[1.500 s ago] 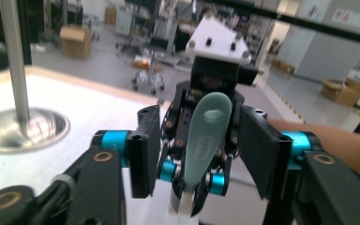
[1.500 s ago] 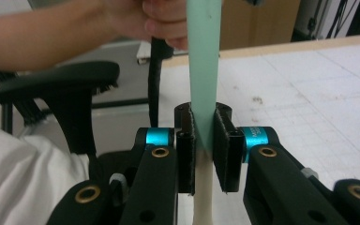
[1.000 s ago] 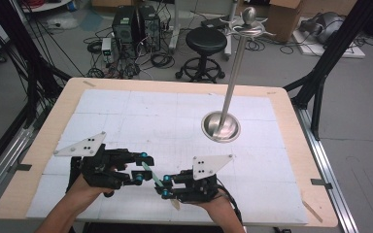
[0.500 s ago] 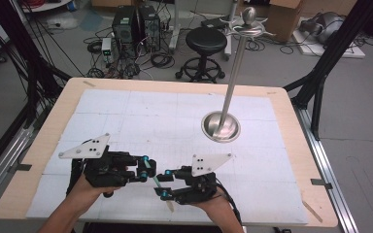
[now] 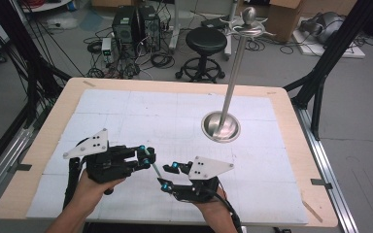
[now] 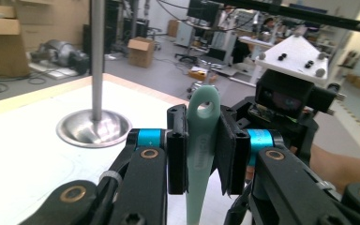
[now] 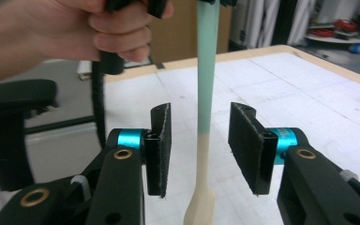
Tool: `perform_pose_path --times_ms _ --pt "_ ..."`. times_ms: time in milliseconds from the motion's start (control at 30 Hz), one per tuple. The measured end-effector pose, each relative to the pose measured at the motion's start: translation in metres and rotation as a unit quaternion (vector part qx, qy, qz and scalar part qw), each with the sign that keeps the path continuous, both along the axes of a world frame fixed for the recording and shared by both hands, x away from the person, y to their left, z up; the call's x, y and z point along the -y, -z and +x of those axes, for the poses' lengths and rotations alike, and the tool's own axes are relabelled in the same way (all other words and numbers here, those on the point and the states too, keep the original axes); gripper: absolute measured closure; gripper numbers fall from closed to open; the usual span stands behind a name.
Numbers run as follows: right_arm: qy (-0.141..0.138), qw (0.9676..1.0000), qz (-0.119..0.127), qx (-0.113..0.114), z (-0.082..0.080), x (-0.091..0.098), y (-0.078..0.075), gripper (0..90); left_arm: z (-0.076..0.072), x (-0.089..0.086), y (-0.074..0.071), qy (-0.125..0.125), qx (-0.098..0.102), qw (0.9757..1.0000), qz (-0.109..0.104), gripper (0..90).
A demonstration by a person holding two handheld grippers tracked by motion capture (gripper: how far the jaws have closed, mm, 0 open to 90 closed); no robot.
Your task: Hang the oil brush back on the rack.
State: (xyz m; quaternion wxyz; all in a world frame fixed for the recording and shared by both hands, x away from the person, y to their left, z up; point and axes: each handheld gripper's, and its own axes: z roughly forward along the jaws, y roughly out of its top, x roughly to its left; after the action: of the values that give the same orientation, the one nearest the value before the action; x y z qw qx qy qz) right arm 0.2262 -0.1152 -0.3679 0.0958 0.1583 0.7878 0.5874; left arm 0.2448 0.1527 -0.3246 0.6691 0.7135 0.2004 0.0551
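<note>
The left claw [image 6: 201, 154] is clamping the mint-green handle of a spatula [image 6: 200, 140], pads pressing both flat faces just below its hanging hole. The right claw [image 7: 200, 140] is standing wide open around the same spatula where green is giving way to cream, neither pad touching. Both are hovering above the table [image 5: 126, 111] near its front edge, well apart from the steel stand [image 5: 221, 126]. If the left lets go before the right is gripping, the spatula could be dropping; an off-centre squeeze might be twisting the thin shaft.
</note>
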Motion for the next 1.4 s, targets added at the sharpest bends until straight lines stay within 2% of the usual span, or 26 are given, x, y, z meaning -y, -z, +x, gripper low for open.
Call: perform_pose_path --times_ms 133,300,367,500,700,767,867,967,1033,1100,1200,1300,1400 --pt "0.013 0.9999 0.002 -0.002 0.003 -0.002 0.001 63.0 -0.002 0.003 -0.001 -0.017 0.007 0.9998 0.001 75.7" --pt "0.031 0.9995 -0.009 0.006 0.005 -0.005 0.001 68.8 -0.003 0.007 0.000 -0.025 0.007 0.9997 0.001 75.7" --pt "0.033 0.9994 -0.009 0.000 0.005 -0.006 0.001 69.6 -0.003 0.009 0.000 -0.030 0.007 0.9995 0.001 75.7" --pt "0.039 0.9991 -0.015 0.003 0.006 -0.008 0.002 71.9 -0.004 0.012 0.000 -0.035 0.004 0.9994 -0.001 75.8" --pt "0.056 0.9984 -0.014 0.004 0.006 -0.009 0.001 77.2 -0.004 0.015 0.000 -0.042 0.005 0.9991 -0.001 75.8" --pt "0.055 0.9984 -0.015 0.004 0.006 -0.009 0.001 81.5 -0.004 0.016 0.000 -0.041 0.004 0.9991 0.001 75.7" --pt "0.053 0.9984 -0.015 0.004 0.005 -0.009 0.001 82.5 -0.003 0.016 0.000 -0.039 0.001 0.9992 0.000 75.7" --pt "0.048 0.9987 -0.017 0.002 0.005 -0.009 0.001 83.6 -0.002 0.015 0.001 -0.023 0.003 0.9997 -0.005 75.0" --pt "0.042 0.9990 -0.014 0.000 0.005 -0.006 0.000 84.0 -0.001 0.012 0.001 -0.013 0.009 0.9998 -0.015 64.9" --pt "0.038 0.9992 -0.008 -0.002 0.008 0.000 -0.001 84.1 -0.001 0.006 0.001 0.002 0.012 0.9993 -0.036 54.0" --pt "0.037 0.9993 -0.003 -0.007 0.012 0.008 -0.003 84.0 -0.001 -0.006 0.003 0.000 0.022 0.9983 -0.053 43.4" --pt "0.039 0.9991 0.008 -0.014 0.018 0.020 -0.005 84.0 0.000 -0.020 0.008 -0.008 0.029 0.9983 -0.051 37.2" --pt "0.037 0.9988 0.025 -0.021 0.027 0.030 -0.009 84.0 0.001 -0.033 0.016 -0.009 0.026 0.9986 -0.046 36.9"
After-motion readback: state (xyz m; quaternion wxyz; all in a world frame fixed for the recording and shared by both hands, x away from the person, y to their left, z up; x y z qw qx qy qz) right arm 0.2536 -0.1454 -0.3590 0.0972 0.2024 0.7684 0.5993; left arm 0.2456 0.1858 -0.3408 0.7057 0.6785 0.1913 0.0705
